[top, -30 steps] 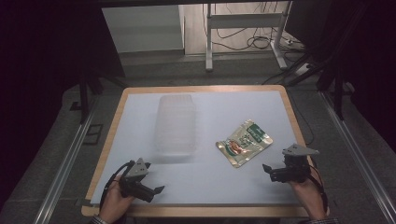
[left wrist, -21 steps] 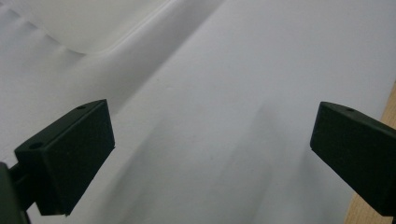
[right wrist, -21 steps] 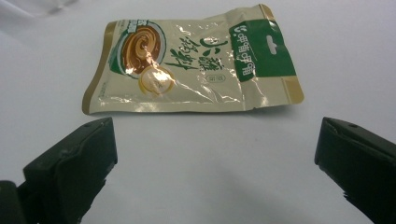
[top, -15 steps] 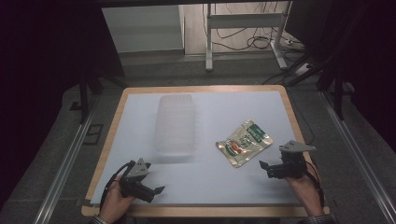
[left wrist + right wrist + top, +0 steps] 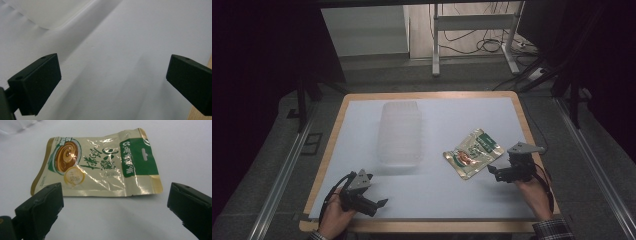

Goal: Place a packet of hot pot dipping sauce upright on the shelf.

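High view: my right gripper [image 5: 495,173] sits at about 4 o'clock on the table [image 5: 332,150], held in my right hand [image 5: 532,192] low over the white sheet [image 5: 452,120] that covers the tabletop. Its jaws stand wide apart and grasp nothing. The snack pouch [image 5: 473,153] lies flat on the sheet just beyond the jaw tips, toward 10 o'clock from the gripper, near it but not touching. The pouch lies at a slant, its green header end pointing toward 1 o'clock and its picture end toward 7 o'clock.

Right gripper view: the pouch [image 5: 100,165] lies face up, gold with a green header panel with a hang slot, and a printed bowl at the opposite end. It lies just ahead of the open jaws, and bare white sheet separates its near edge from both jaw tips.

High view: my left gripper [image 5: 379,204] rests at about 7 o'clock on the table, held in my left hand [image 5: 337,217], close to the near wooden edge. Its jaws are likewise spread and empty, pointing toward 3 o'clock.

Left gripper view: the spread jaws frame plain white sheet [image 5: 120,50], with a strip of wooden table edge at the lower right corner.

High view: a clear plastic tray [image 5: 400,132] lies on the sheet left of centre, its long side running from 12 to 6 o'clock, well apart from both grippers and left of the pouch.
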